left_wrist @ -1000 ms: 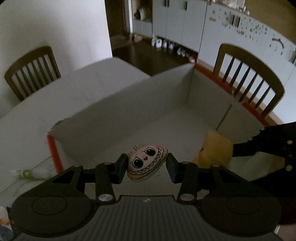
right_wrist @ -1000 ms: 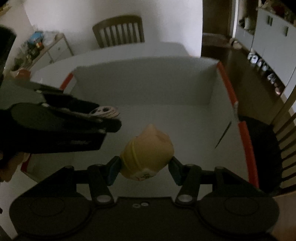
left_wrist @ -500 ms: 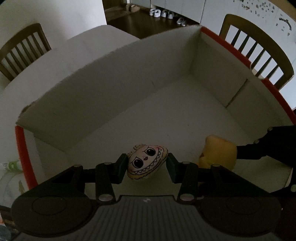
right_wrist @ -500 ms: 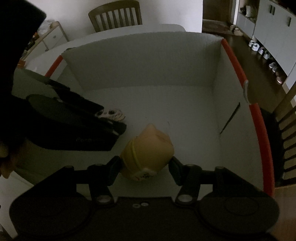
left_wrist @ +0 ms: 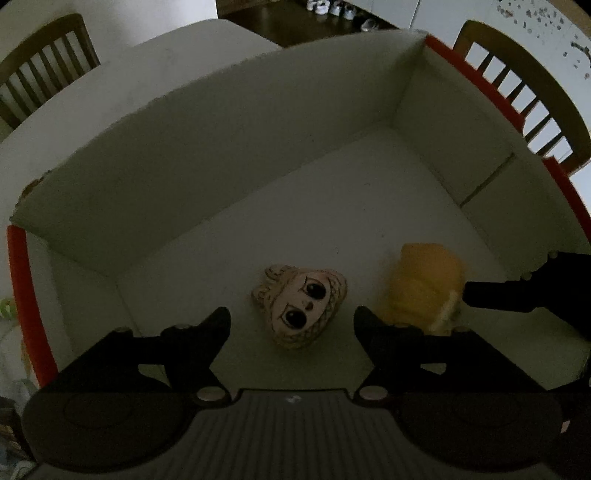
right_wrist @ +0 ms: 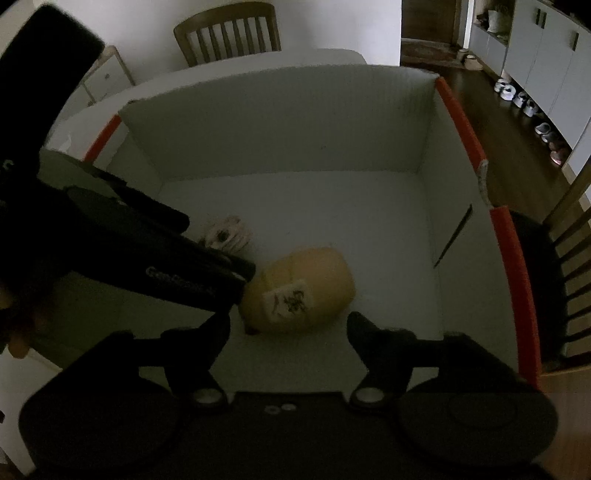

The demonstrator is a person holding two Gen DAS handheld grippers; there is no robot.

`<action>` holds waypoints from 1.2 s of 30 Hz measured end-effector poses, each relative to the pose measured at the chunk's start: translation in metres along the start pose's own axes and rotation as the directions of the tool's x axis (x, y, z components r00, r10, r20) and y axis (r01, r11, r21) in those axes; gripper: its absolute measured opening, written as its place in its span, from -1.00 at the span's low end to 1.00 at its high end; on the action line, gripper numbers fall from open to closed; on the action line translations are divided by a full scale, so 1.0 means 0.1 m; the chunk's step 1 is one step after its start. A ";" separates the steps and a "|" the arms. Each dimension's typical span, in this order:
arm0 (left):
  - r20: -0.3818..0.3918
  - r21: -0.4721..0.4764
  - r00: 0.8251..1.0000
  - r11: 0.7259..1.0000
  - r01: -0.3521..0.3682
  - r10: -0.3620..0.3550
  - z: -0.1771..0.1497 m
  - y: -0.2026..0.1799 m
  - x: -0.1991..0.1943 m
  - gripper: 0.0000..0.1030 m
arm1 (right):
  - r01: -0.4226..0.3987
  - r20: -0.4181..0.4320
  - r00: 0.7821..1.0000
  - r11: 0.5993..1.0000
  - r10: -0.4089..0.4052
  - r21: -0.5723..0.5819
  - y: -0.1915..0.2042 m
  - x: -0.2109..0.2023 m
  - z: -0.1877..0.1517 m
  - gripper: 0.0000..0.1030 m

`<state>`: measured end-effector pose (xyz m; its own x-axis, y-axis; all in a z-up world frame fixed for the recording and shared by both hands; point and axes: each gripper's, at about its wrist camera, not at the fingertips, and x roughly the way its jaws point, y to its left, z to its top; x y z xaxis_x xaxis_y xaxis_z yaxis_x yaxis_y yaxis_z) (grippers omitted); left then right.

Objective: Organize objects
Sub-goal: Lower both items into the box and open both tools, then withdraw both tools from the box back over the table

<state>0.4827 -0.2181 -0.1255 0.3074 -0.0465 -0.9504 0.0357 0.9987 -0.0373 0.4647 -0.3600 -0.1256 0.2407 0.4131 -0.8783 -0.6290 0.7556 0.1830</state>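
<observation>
My left gripper (left_wrist: 291, 321) and right gripper (right_wrist: 288, 325) are opening, gripping nothing; face toy (left_wrist: 301, 304) and yellow plush (right_wrist: 301, 291) are lying inside the white box (left_wrist: 221, 147), chairs (left_wrist: 524, 85) beyond it.

The box (left_wrist: 229, 155) looked like matt white corrugated cardboard, its torn top edge rough, with smooth orange-red tape (right_wrist: 461, 122) along some rims. The face toy (left_wrist: 301, 306) had a soft, printed, slightly padded look, and the yellow toy (right_wrist: 306, 288) seemed plush with a sewn white patch. The left gripper (left_wrist: 291, 325) was matt black plastic; the chairs (right_wrist: 227, 33) were dark, lightly glossy wood.
</observation>
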 end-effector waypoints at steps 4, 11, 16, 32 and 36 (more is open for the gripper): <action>0.024 -0.030 1.000 0.999 0.014 -0.013 -0.02 0.07 -0.10 0.53 | -0.034 0.036 0.999 0.999 0.034 -0.008 -0.02 -0.16 -0.03 0.48; 0.127 -0.049 0.991 0.997 0.057 -0.050 -0.14 0.11 -0.44 0.53 | -0.050 0.097 0.994 0.998 0.053 -0.035 0.03 -0.48 -0.11 0.50; 0.209 -0.048 0.976 0.996 0.075 -0.064 -0.27 0.10 -0.77 0.53 | -0.054 0.133 0.989 0.997 0.060 -0.049 0.05 -0.64 -0.14 0.50; 0.420 -0.105 0.905 0.987 0.126 -0.070 -1.08 0.42 -1.51 0.53 | -0.035 0.250 0.967 0.998 0.045 -0.046 0.58 -1.08 -0.28 0.51; 0.465 -0.102 0.884 0.988 0.115 -0.055 -1.36 0.58 -1.69 0.53 | -0.033 0.270 0.962 0.999 0.038 -0.024 0.74 -1.12 -0.31 0.51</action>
<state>0.3038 -0.1490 -0.0085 0.7117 -0.1066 -0.6944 -0.0260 0.9838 -0.1776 0.3685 -0.3664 -0.0274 0.4071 0.5633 -0.7190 -0.6543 0.7291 0.2008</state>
